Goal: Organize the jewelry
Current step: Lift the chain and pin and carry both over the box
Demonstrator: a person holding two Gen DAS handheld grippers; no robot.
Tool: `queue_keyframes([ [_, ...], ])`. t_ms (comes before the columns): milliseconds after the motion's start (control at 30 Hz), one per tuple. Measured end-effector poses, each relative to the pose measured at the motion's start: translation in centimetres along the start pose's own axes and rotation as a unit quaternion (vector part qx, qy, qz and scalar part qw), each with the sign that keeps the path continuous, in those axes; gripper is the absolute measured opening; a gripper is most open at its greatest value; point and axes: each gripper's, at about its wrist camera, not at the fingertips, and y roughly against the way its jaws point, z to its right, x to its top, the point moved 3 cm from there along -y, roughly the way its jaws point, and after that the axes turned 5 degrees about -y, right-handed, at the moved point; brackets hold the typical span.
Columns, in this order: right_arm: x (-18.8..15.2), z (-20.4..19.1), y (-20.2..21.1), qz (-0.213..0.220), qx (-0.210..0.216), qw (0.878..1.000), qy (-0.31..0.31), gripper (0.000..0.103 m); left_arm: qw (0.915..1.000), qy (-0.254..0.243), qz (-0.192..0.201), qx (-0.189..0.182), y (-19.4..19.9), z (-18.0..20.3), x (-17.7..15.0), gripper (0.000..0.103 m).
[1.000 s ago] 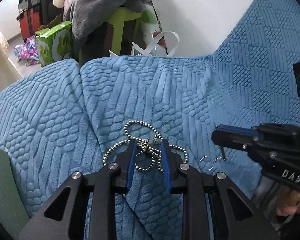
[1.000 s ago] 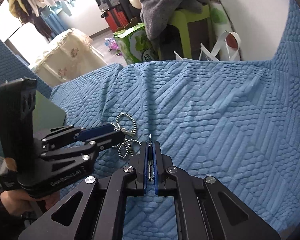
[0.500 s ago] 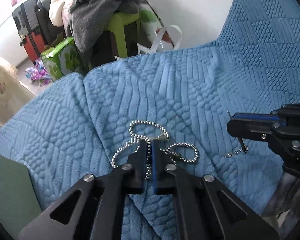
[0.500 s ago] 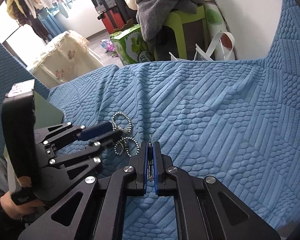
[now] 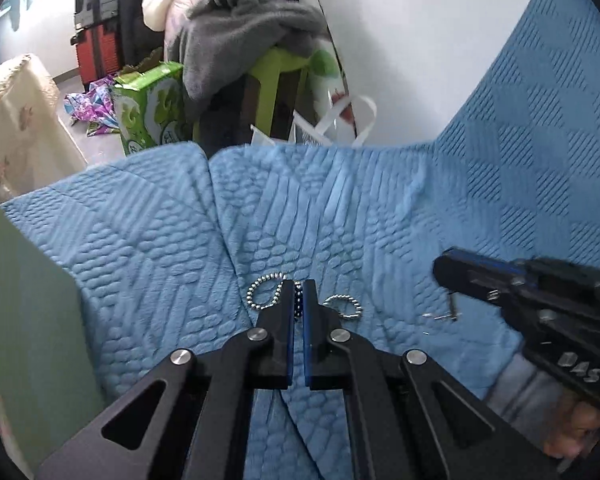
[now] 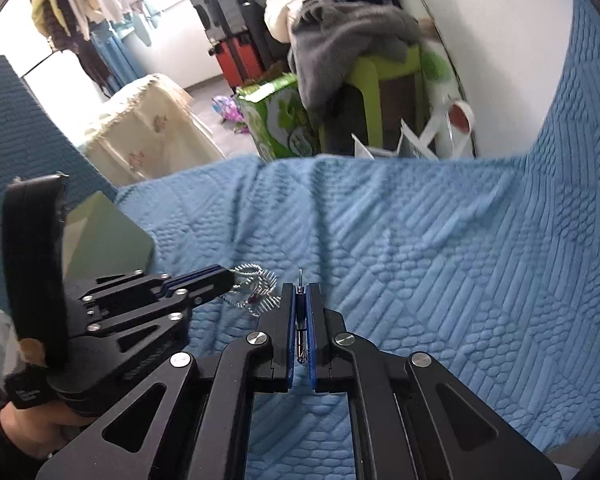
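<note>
Above the blanket (image 5: 340, 208), left gripper (image 5: 299, 286) has lifted bead chain (image 5: 342, 306).

The left claw (image 5: 298, 304) covers the middle of the bead chain (image 5: 342, 305); only loops show either side. The earring (image 5: 448, 312) under the right claw (image 6: 301, 308) is motion-blurred, its shape unclear. The green board (image 5: 32, 320) runs off the left edge. Much of the stool (image 5: 276, 84) hides under a grey blanket (image 5: 240, 28).
</note>
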Motion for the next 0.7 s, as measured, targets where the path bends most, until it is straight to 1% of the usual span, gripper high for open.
queue_keyframes([
  [133,0.1,-1.5,1.4,0.008,0.001,1.0,0.004,0.002,0.9996,0.006,0.026,0.0,3.5,-0.2,0.9,0.002],
  [233,0.3,-2.6,2.5,0.015,-0.001,1.0,0.013,0.002,0.9988,0.024,0.044,-0.005,6.2,-0.9,1.5,0.002],
  [400,1.2,-4.7,4.7,0.028,0.005,0.999,0.015,0.002,0.9971,0.049,0.059,-0.007,9.8,-1.9,2.2,0.002],
  [600,3.1,-8.0,7.5,0.048,0.016,0.998,0.021,0.002,0.9961,0.054,0.069,-0.012,13.4,-2.3,3.4,0.002],
  [700,4.3,-9.8,8.8,0.06,0.021,0.997,0.031,0.002,0.9947,0.059,0.083,-0.014,16.0,-2.8,4.4,0.002],
])
